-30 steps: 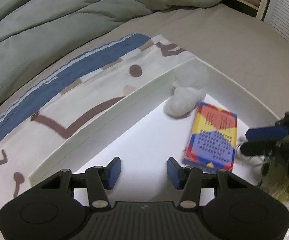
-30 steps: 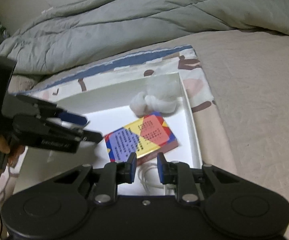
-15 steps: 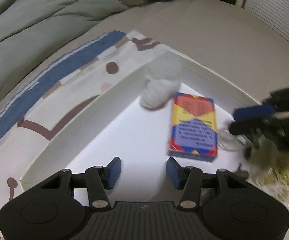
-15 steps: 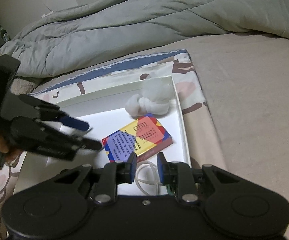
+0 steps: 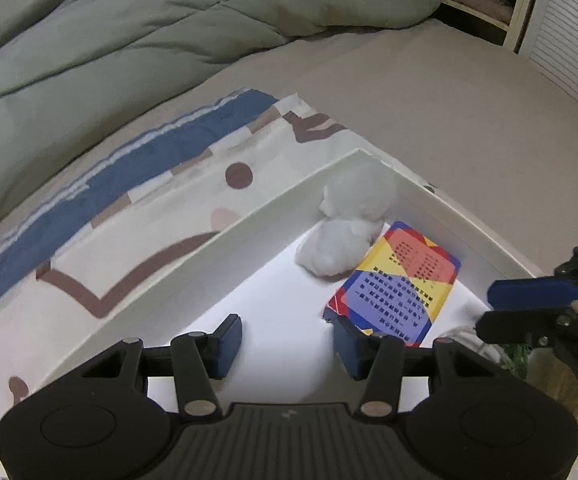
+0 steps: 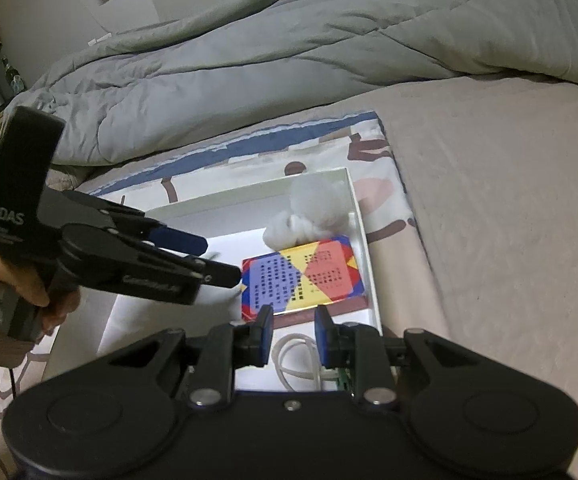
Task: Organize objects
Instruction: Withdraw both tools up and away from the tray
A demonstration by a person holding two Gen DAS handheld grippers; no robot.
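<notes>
Bedding fills both views: a tan bed (image 5: pixel 429 92) with a grey quilt (image 6: pixel 289 52) bunched along the top of the frame, and a patterned cloth (image 5: pixel 137 208) under a white tray (image 5: pixel 225 248).

Nearest, at bottom centre of my right view, a coiled white cable (image 6: pixel 295 364) lies in the tray just past my right gripper (image 6: pixel 292 334). Its jaws are drawn in as far as they go, a narrow gap left, holding nothing.

My left gripper (image 5: pixel 287 344) hangs over bare tray floor at bottom centre; its jaws stand partly apart and empty.

Past them the card box (image 5: pixel 401 280) lies flat, and the white wad (image 5: pixel 345 236) sits in the far corner, touching the box.

Three things appear tidied into the tray. I judge the sorting well along, though what remains outside I cannot see.
</notes>
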